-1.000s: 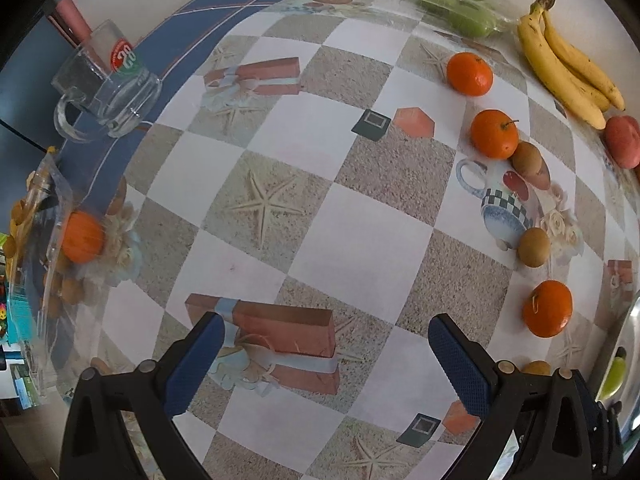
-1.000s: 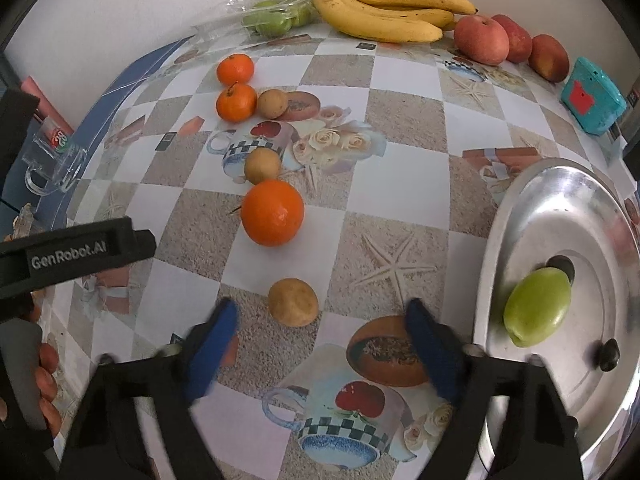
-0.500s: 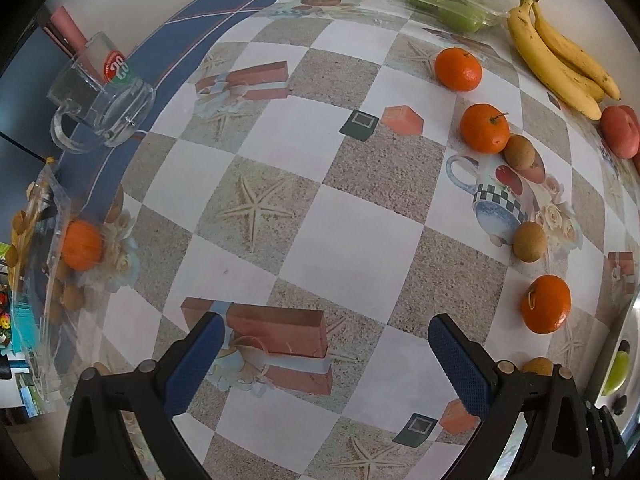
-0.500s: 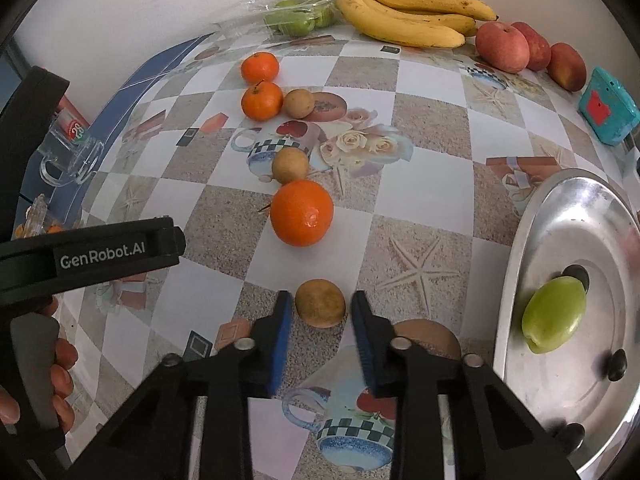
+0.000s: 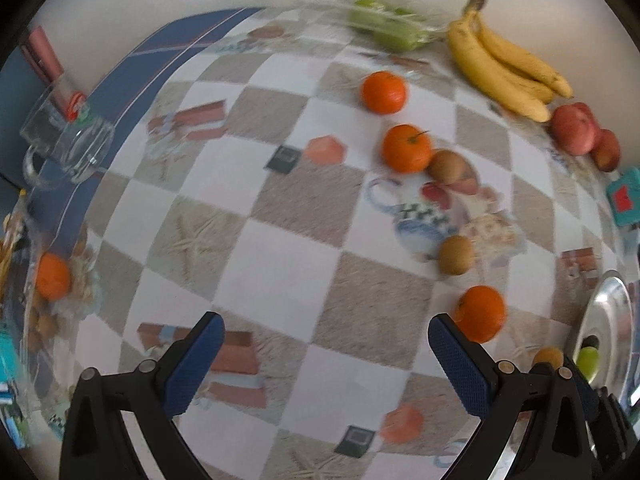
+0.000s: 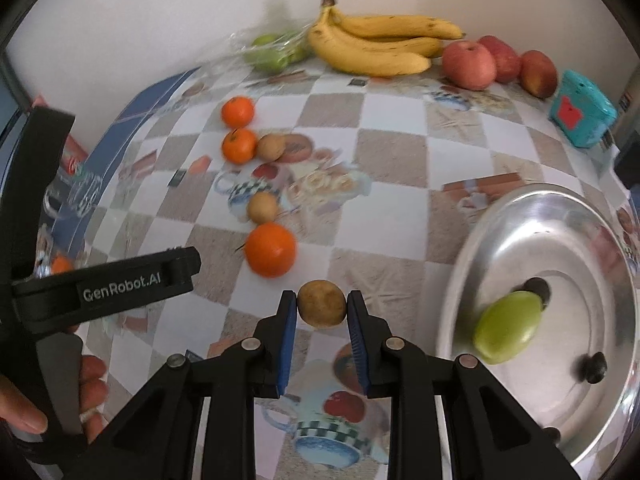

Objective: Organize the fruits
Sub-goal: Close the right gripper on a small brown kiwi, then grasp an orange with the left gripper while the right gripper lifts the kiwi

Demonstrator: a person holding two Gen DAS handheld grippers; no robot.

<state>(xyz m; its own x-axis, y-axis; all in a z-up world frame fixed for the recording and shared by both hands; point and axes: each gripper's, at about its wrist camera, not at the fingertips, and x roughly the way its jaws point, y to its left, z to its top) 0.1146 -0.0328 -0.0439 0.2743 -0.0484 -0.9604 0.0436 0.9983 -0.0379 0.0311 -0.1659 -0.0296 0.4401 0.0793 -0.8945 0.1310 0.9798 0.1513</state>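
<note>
My right gripper [image 6: 322, 305] is shut on a small brown round fruit [image 6: 321, 303], held just above the checkered tablecloth. The silver tray [image 6: 532, 216] lies to its right with a green fruit [image 6: 507, 326] in it. A large orange [image 6: 270, 249] lies just beyond the held fruit. Two more brown fruits [image 6: 262, 207] and two small oranges [image 6: 239, 146] lie further back. My left gripper [image 5: 326, 354] is open and empty over the cloth; the large orange [image 5: 479, 313] sits by its right finger.
Bananas [image 6: 376, 46], red apples [image 6: 469, 65] and a bag of green fruit [image 6: 269, 50] line the back wall. A teal box [image 6: 580, 109] stands at the back right. A glass mug [image 5: 64, 146] and a bagged orange [image 5: 52, 279] are at the left edge.
My right gripper has closed on the brown fruit and lifted it slightly. My left gripper has swung right, so the fruits sit more central in its view.
</note>
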